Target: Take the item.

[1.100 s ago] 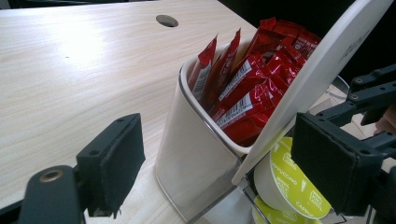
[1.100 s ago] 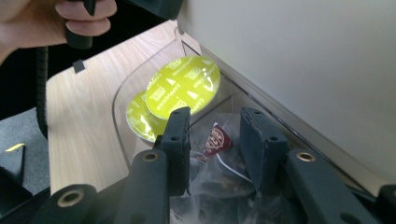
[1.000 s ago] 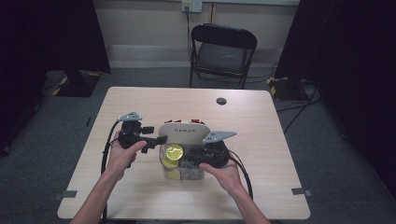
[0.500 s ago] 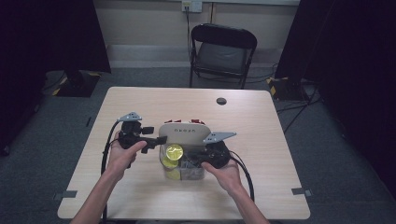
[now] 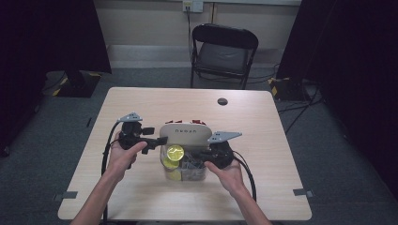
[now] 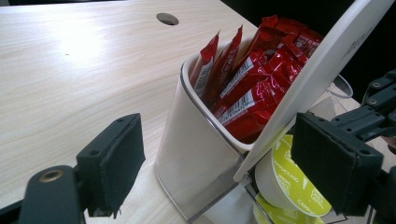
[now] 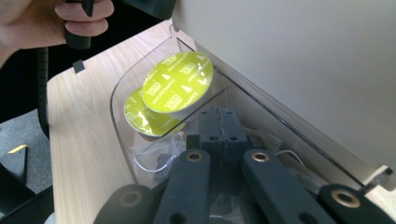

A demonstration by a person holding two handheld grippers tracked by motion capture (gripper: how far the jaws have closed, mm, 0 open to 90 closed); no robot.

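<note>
A clear organiser box stands mid-table with its white lid tilted up. Its back compartment holds several red packets. Yellow-green coffee capsules lie in the front compartment. My left gripper is at the lid's left edge with its jaws apart. In the left gripper view they straddle the white compartment and the lid's lower edge, which leans by the right jaw. My right gripper is shut inside the front compartment, tips just below the capsules and over crumpled clear wrapping. Nothing shows between its pads.
The wooden table has a round cable hole at the back. A black folding chair stands beyond the far edge. Cables trail from both grippers toward the near edge. The other hand appears past the box in the right gripper view.
</note>
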